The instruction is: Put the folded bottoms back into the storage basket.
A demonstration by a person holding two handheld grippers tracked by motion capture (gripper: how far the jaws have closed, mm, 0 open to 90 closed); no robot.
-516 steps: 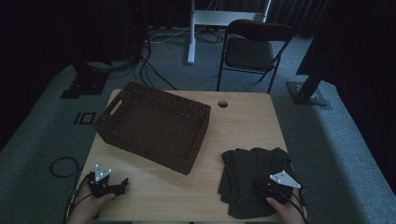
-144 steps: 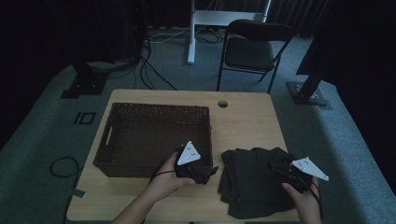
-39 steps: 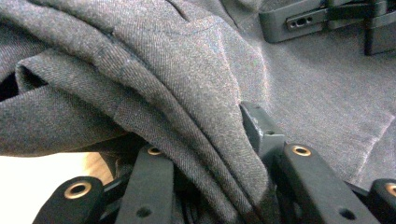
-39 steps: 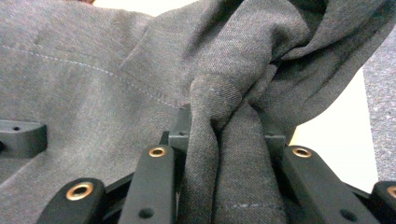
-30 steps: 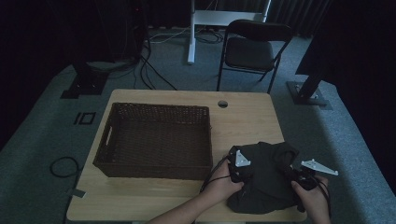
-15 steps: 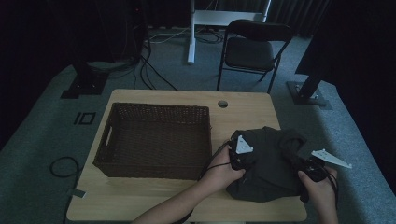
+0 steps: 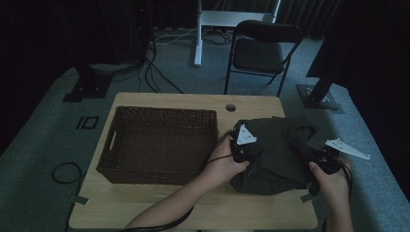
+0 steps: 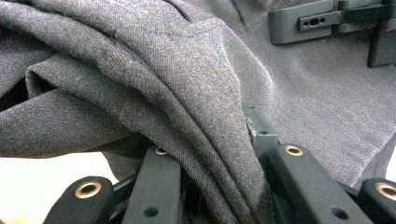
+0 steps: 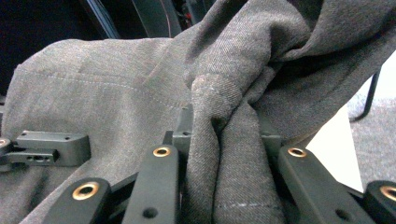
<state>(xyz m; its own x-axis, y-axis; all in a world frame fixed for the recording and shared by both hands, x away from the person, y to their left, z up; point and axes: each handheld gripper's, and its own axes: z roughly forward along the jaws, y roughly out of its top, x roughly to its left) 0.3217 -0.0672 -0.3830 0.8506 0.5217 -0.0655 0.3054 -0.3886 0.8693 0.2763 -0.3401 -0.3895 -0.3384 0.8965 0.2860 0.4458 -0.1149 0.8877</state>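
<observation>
Now my left gripper (image 7: 243, 150) and my right gripper (image 7: 323, 162) each have their fingers clamped tight on a bunched fold of the dark grey garment (image 7: 278, 150). In the left gripper view a ridge of cloth (image 8: 196, 116) runs up between the fingers (image 8: 156, 182); in the right gripper view a twisted fold (image 9: 224, 154) sits pinched the same way. The garment hangs slack between my two grips, its long axis running from one gripper to the other, above the right end of the counter (image 7: 159, 203). The woven basket (image 7: 159, 145) lies to the left, just beyond my left fingers, so that hand is nearer and, I judge, should lead the carry across.
</observation>
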